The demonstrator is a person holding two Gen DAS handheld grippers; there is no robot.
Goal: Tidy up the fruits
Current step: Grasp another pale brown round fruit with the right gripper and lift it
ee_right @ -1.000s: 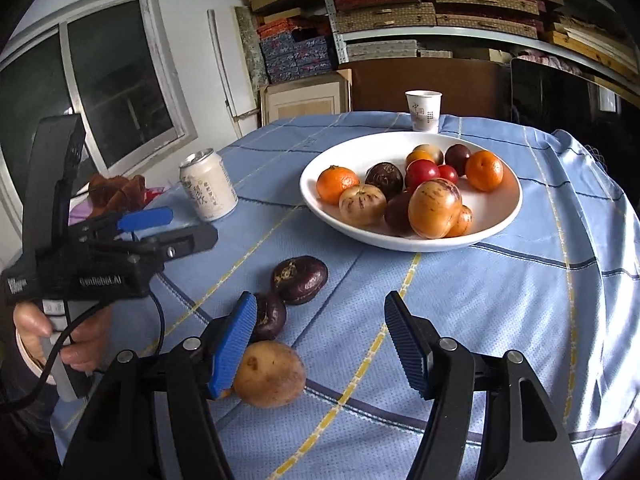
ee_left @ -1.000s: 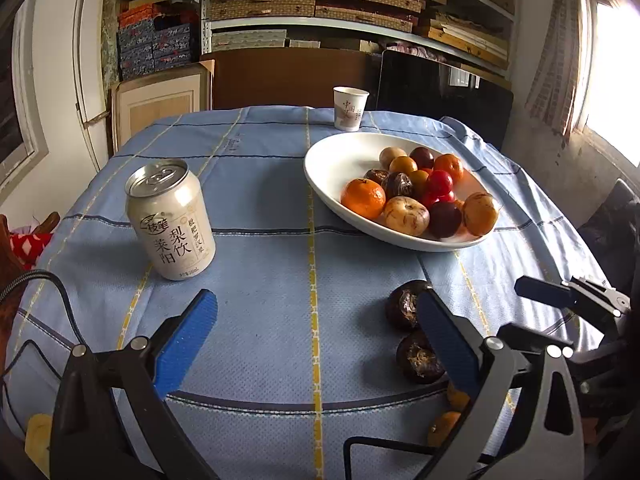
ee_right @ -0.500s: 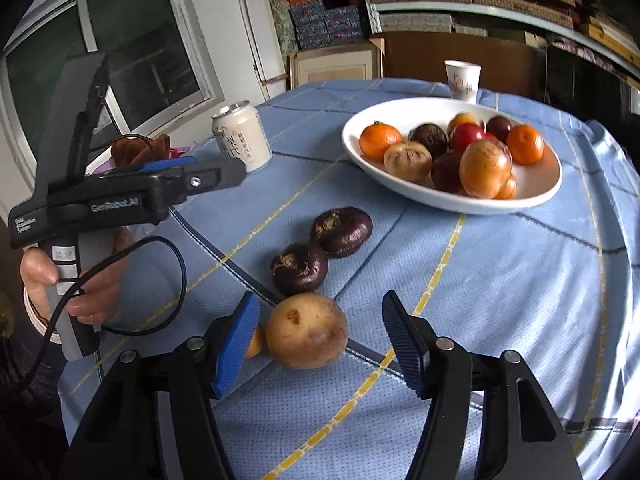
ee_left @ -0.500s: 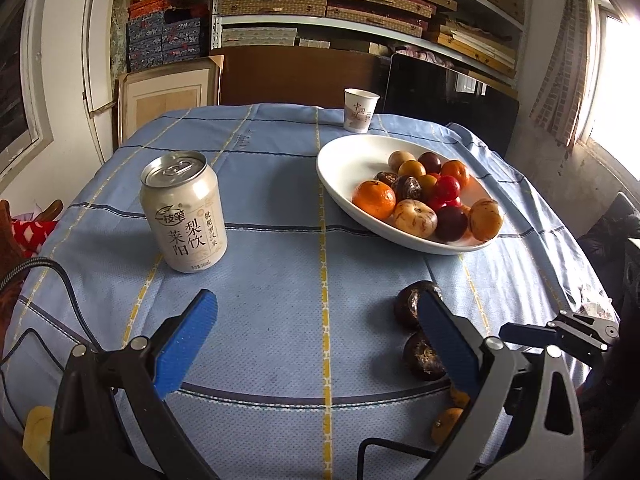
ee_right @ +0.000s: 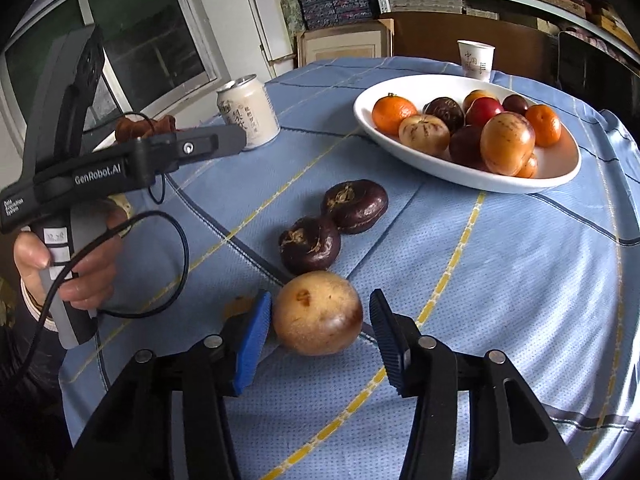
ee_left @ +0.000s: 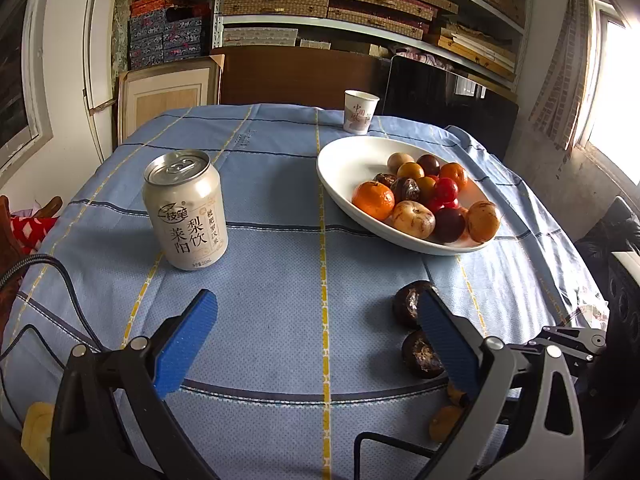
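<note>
1. Blue checked cloth covers the desk (ee_right: 500,264).
2. Right tongs (ee_right: 318,336), spread, flank a tan fruit (ee_right: 318,314) without gripping.
3. Left tongs (ee_left: 316,340) spread, empty.
4. 2 dark fruits (ee_right: 334,224) beyond; white bowl (ee_right: 472,178) farthest.

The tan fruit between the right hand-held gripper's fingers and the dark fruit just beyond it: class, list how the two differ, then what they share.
1. The tan fruit is yellowish-brown; the dark fruit is deep purple-brown.
2. The tan fruit is smooth and round; the dark fruit looks squat, with a rough, puckered stem scar.
3. The tan fruit sits between the open fingers of the right hand-held gripper; the dark fruit lies outside them.

Both rest on the tablecloth, outside the plate.
</note>
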